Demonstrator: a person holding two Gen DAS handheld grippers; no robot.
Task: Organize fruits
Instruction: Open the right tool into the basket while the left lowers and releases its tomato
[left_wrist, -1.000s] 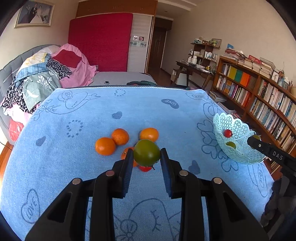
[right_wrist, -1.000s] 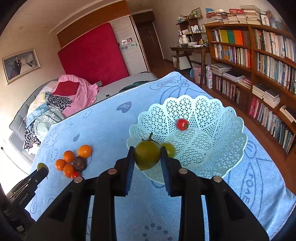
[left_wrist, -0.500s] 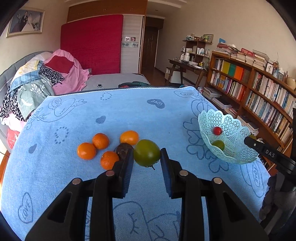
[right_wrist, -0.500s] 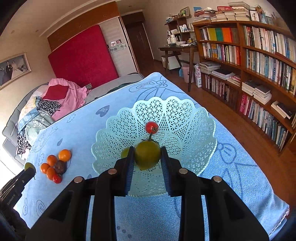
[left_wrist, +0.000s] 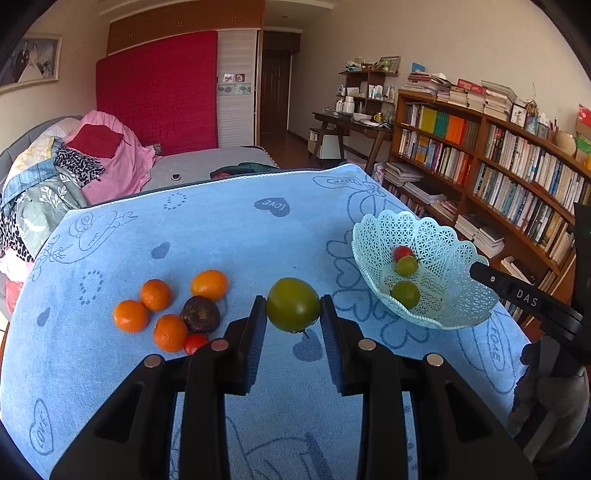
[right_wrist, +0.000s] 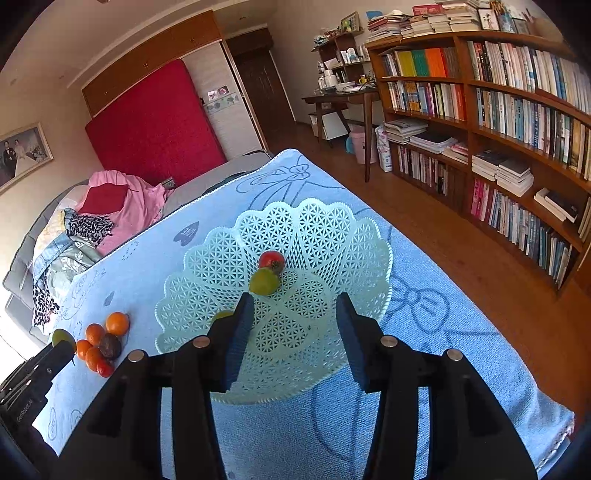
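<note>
Counts: 4 oranges (left_wrist: 130, 315) lower left of frame; 1 dark brown fruit (left_wrist: 200, 314); 2 red tomatoes, one at (left_wrist: 194, 342); 3 green tomatoes, one at (left_wrist: 293, 304); 1 basket (left_wrist: 458, 258) right; 2 grippers (left_wrist: 293, 325).

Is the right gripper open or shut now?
Open: the right gripper has its jaws wide apart over the basket, nothing between them.
</note>
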